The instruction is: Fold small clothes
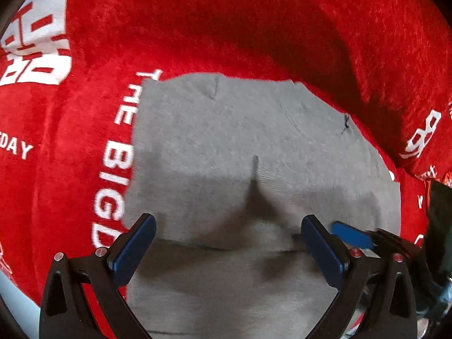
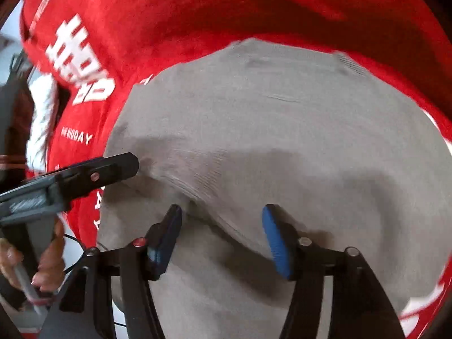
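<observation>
The left gripper (image 1: 227,238) is spread wide above the grey garment (image 1: 226,147), pinching nothing. The right gripper (image 2: 221,234) also stands apart over the garment, empty. The garment lies on the red cloth (image 1: 197,28). Only the right wrist view shows a hand (image 2: 42,265), blurred, at the left edge.

There is one grey garment (image 1: 254,147), lying on one red cloth (image 1: 226,22) with white print. Two grippers are seen: the left gripper (image 1: 226,243) at 6 o'clock in the left wrist view, and the right gripper (image 2: 221,237) at 6 o'clock in the right wrist view. Each has two jaws with blue pads, four in all. One hand (image 2: 42,265) shows at 8 o'clock in the right wrist view.
</observation>
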